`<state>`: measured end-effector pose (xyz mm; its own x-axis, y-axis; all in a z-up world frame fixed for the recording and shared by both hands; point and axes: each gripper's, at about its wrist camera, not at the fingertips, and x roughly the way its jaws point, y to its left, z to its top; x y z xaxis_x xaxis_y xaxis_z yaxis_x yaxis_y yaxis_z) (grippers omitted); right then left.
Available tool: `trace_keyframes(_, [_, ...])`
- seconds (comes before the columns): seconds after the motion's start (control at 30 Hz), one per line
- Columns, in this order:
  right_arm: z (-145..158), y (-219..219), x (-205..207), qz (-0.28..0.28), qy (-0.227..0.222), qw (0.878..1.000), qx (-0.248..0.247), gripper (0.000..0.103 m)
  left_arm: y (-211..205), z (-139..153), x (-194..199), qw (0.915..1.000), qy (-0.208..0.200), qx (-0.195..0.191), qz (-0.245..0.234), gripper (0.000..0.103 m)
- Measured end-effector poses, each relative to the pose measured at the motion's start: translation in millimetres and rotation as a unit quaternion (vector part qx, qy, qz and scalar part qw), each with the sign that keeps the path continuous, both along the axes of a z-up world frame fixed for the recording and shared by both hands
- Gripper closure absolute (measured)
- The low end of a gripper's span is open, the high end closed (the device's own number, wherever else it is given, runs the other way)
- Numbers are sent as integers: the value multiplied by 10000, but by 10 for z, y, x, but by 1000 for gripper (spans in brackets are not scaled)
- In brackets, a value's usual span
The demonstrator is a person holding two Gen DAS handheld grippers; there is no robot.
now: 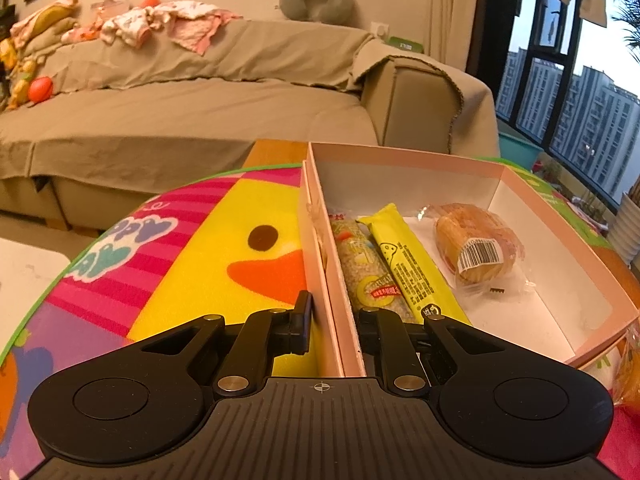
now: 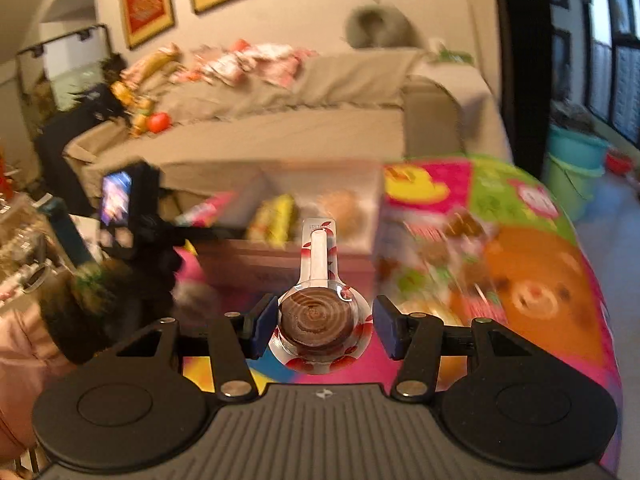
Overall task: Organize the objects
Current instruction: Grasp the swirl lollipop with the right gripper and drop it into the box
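Observation:
A pink cardboard box (image 1: 592, 276) lies open on the table. It holds a grain bar (image 1: 362, 264), a yellow snack stick (image 1: 408, 264) and a wrapped pastry (image 1: 476, 244). My left gripper (image 1: 334, 320) is shut on the box's left wall (image 1: 320, 272), one finger outside, one inside. In the right wrist view a wrapped chocolate swirl lollipop (image 2: 316, 316) sits between the jaws of my right gripper (image 2: 320, 326). The jaws stand apart from the candy head, and whether they pinch the wrapper is unclear. The box (image 2: 280, 256) shows blurred ahead of it.
A colourful cartoon cloth (image 1: 192, 248) covers the table. A covered sofa (image 1: 200, 92) with clothes and toys stands behind. Another wrapped snack (image 1: 628, 376) lies at the box's right. Teal buckets (image 2: 572, 160) stand on the floor at the right.

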<state>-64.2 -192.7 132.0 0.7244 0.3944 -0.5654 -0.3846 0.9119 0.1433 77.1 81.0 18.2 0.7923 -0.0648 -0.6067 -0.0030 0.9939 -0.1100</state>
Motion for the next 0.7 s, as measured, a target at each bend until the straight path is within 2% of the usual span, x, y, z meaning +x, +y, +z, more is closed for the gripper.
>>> trace_keyframes(0.17, [348,299,245,224,-507,9981,276,51,-13,9,6,10000,23,61,-9,88])
trace_keyframes(0.27, [539,499,566,319,-639,9962,508,51,-14,6,9,10000,45,43,26,89])
trace_keyframes(0.33, [602,660,813,292,-848,9950,450,48,-13,4,15,10000,74,13,60,89])
trace_keyframes(0.37, [601,721,946,275,-900,9949,372,36,-14,3,15,10000,72,16,62,89])
trace_keyframes(0.4, [578,747,1081,159,-853,9957,316,33,-14,1,13,10000,64,22,57,89])
trace_keyframes(0.47, [501,678,1213,-38,-614,9973,413,33,-14,-3,6,10000,31,29,49,89])
trace_keyframes(0.53, [405,519,1145,-70,-587,9971,475,33,-16,-5,9,10000,19,50,45,89])
trace_keyframes(0.63, [210,263,862,-319,-831,9960,-16,32,-23,-8,12,10000,6,76,44,89])
trace_keyframes(0.7, [59,82,696,-445,-809,9953,-285,28,-21,-13,5,10000,-32,84,38,89])
